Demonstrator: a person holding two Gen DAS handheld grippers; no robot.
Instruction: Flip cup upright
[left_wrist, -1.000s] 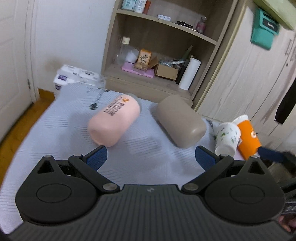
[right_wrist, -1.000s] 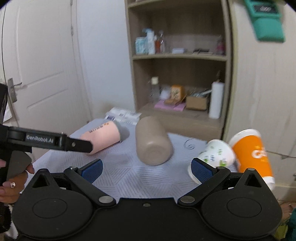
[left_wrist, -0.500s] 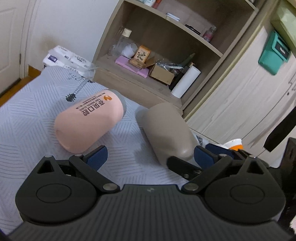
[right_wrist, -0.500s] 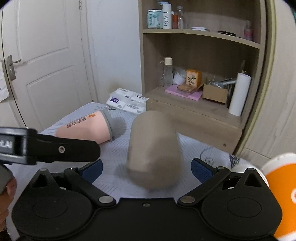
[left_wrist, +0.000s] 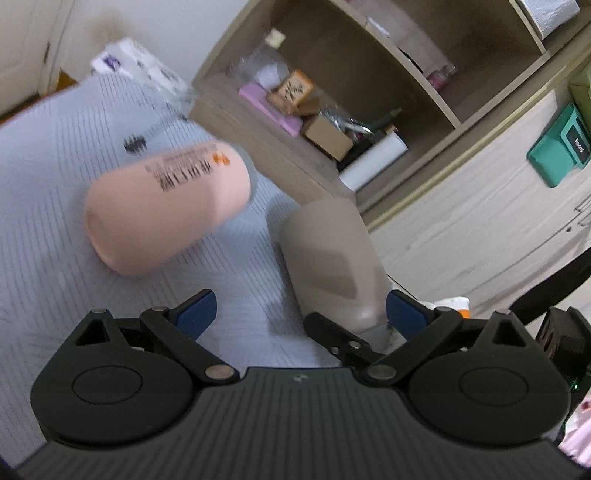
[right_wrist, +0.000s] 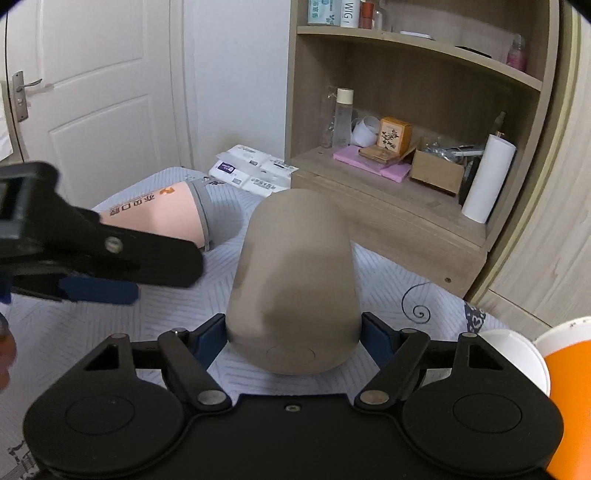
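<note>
A: The right gripper has its jaws spread around the base of the smooth taupe cup, which lies on the quilted grey bed cover. Are they touching?

B: Cannot tell. Close squarely, then tilt up slowly. The left gripper is spread, holding nothing. The cups' insides are hidden.

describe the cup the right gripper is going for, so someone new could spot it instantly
Start at the wooden shelf unit; in front of it lies a grey-patterned cloth with two large cups on their sides. The target is the taupe cup, base toward the right gripper, whose open fingers flank it. Unlike the pink cup to its left, it is plain, without printed lettering or a grey band.
</note>
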